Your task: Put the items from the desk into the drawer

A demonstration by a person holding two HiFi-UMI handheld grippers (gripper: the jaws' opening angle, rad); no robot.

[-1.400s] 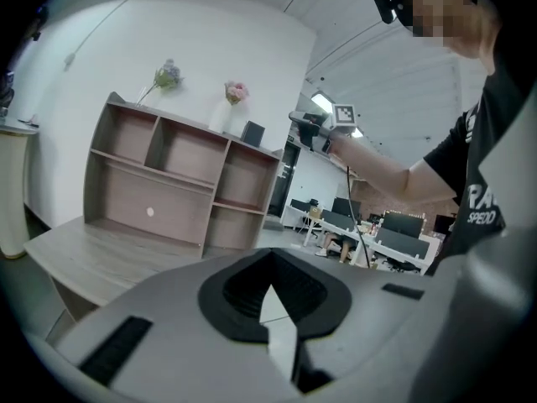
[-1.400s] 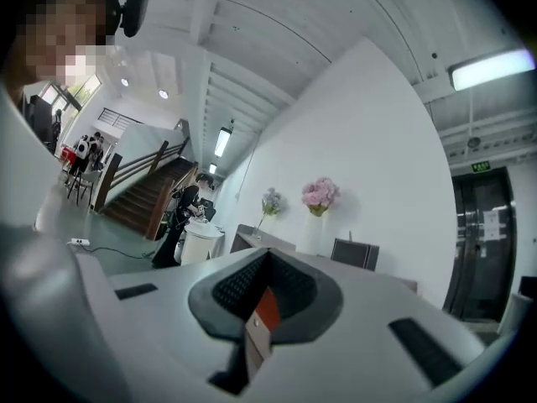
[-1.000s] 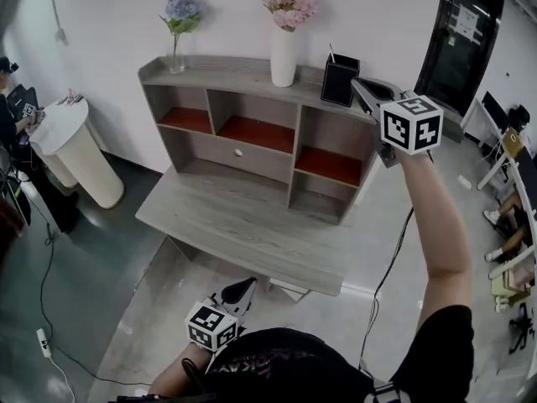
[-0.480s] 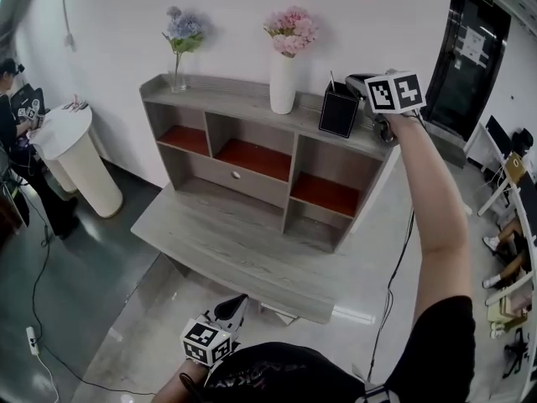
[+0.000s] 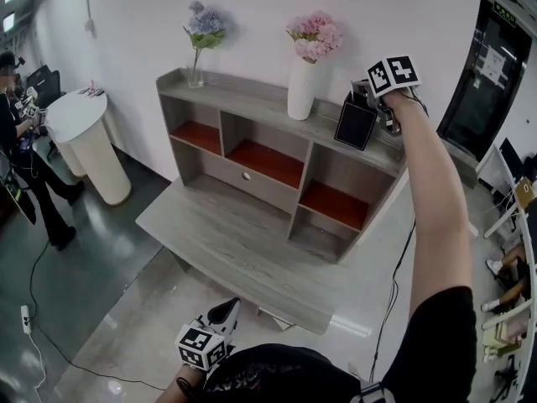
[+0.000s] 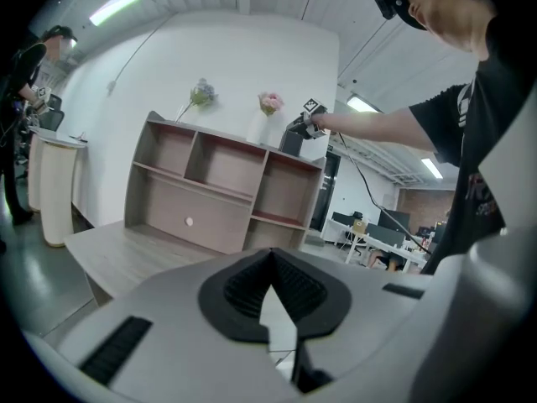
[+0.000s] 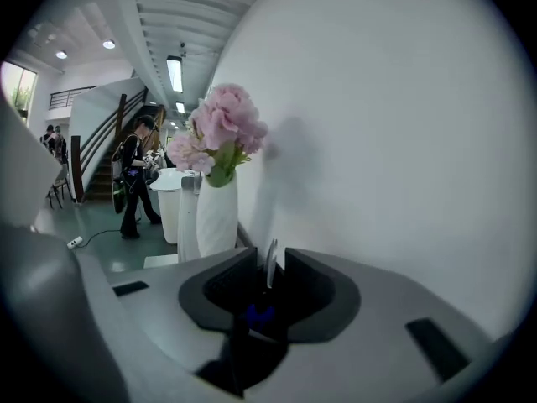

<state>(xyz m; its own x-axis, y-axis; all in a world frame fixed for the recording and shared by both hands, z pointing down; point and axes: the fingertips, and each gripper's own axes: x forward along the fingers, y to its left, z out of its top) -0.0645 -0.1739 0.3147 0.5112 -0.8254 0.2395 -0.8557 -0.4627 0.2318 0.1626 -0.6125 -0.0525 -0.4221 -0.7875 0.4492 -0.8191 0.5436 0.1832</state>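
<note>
Your right gripper (image 5: 366,91) is up at the far right end of the shelf unit (image 5: 252,112), arm stretched out, its tip right at the upper rim of the black pen holder (image 5: 356,124) that stands on the top board. Along its own view, the right gripper (image 7: 270,259) has its jaws a little apart. They have just been opening, and a thin grey pen (image 7: 269,265) stands upright in the gap between them with the pads not pressing on it. Something blue shows lower in that gap, too dark to tell what it is. Just beside the pen holder, toward the middle of the top board, you have the white vase (image 5: 302,89) of pink flowers, which fills the left of the right gripper's view (image 7: 216,217) against the white wall. At the board's left end is a glass vase (image 5: 195,70) with blue flowers. The drawer (image 5: 247,175) sits closed in the middle of the shelf unit, its small round knob facing you, above the grey wooden worktop (image 5: 226,233). Your left gripper (image 5: 228,306) hangs low and close to your body, in front of the worktop's near edge. In its own view the left gripper (image 6: 270,259) is clenched, pads together with nothing between them, aimed toward the shelf unit. A round white table (image 5: 84,133) stands well apart at the left.
</note>
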